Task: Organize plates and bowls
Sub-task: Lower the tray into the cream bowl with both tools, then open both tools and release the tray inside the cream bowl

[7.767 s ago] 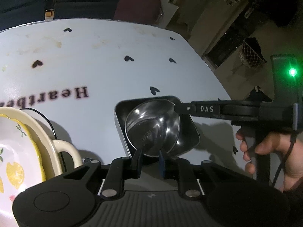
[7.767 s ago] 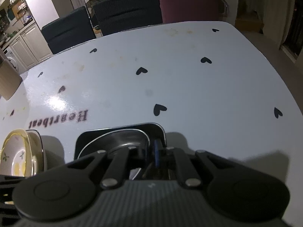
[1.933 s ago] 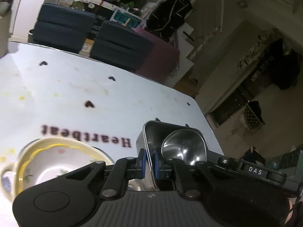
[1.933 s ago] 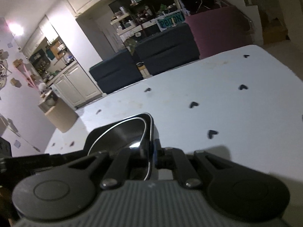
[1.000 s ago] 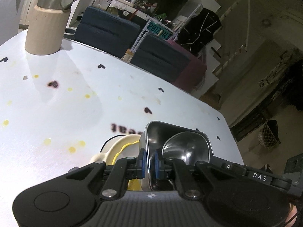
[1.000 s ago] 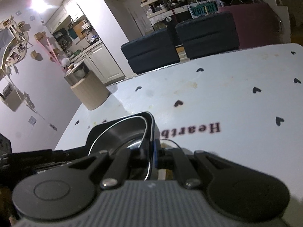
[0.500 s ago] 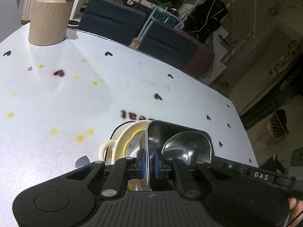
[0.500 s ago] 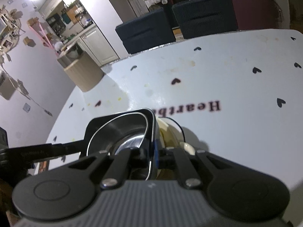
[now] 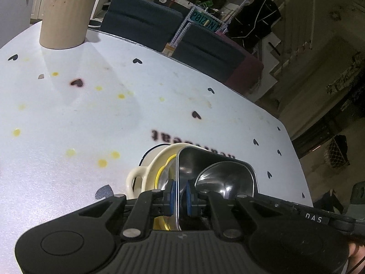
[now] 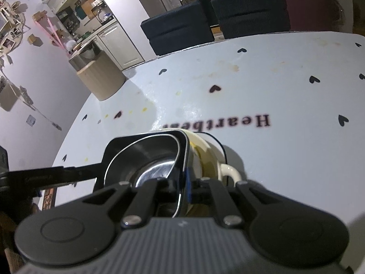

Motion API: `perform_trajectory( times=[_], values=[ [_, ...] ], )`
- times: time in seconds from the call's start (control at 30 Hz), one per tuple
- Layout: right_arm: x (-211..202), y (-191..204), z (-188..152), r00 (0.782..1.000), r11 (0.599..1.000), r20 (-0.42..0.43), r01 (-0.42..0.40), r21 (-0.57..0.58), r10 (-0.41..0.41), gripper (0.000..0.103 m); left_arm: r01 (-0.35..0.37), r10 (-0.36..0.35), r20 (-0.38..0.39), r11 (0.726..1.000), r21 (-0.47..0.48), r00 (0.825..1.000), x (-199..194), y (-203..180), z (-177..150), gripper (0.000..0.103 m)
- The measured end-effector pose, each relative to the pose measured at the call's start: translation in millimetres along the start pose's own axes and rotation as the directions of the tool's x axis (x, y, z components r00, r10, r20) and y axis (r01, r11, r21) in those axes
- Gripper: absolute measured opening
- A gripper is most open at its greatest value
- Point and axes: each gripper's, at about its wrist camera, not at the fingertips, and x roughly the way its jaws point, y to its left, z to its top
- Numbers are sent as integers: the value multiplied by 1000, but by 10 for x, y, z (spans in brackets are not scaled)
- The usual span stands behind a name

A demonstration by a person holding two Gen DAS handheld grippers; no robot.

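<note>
A square steel dish (image 9: 219, 173) with a round steel bowl nested in it hangs over a cream ceramic dish (image 9: 157, 162) with handles and a yellow-patterned inside. My left gripper (image 9: 179, 196) is shut on the steel dish's left wall. My right gripper (image 10: 182, 187) is shut on its opposite wall, with the steel dish (image 10: 146, 157) left of that wall and the cream dish (image 10: 205, 153) below and to the right. The steel dish sits low inside the cream dish's rim; whether they touch I cannot tell.
The white table (image 9: 68, 118) has black hearts, yellow spots and the word "Heartbeat". A beige ribbed container (image 9: 66, 20) with a steel lid stands at the far left corner. Dark chairs (image 10: 251, 11) line the far edge. The table edge drops off at right (image 9: 294, 150).
Both grippers carried the steel dish from the bare table at right over to the cream dish. In the last second it sank lower over it.
</note>
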Motion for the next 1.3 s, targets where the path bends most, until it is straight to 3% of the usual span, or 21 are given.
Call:
perform_trajectory(
  times=[0.17, 0.23, 0.3, 0.7, 0.93, 0.97, 1.0, 1.17, 1.23, 1.3],
  values=[
    [24, 3, 4, 1000, 1000, -8, 5, 2, -5, 11, 1, -1, -4, 1000, -4, 1000, 4, 0, 4, 10],
    [36, 3, 2, 1000, 1000, -14, 6, 2, -6, 19, 3, -3, -4, 1000, -7, 1000, 1, -8, -3, 11],
    [47, 14, 0, 1000, 1000, -17, 6, -4, -6, 20, 1, -1, -5, 1000, -2, 1000, -2, -18, -7, 11],
    [39, -8, -17, 1000, 1000, -9, 4, -4, -4, 20, -36, 36, -20, 999, -6, 999, 16, 6, -5, 16],
    [-47, 33, -13, 999, 1000, 30, 24, -9, -24, 25, -69, 69, 19, 997, 32, 997, -121, -61, 26, 33],
    [-79, 45, -14, 999, 999, 45, 30, -13, -29, 27, -71, 70, 25, 997, 37, 997, -153, -86, 28, 39],
    [-116, 59, -16, 997, 999, 62, 36, -20, -35, 32, -73, 71, 34, 996, 45, 997, -189, -116, 24, 43],
    [-381, 182, -61, 980, 993, 187, 86, -86, -68, 63, -108, 96, 111, 988, 110, 989, -419, -301, -30, 94],
    [-524, 220, -98, 965, 988, 247, 114, -106, -85, 76, -123, 102, 155, 983, 138, 983, -543, -383, -59, 103],
    [-660, 253, -148, 950, 983, 296, 140, -117, -100, 83, -127, 97, 191, 980, 151, 977, -660, -441, -98, 103]
  ],
)
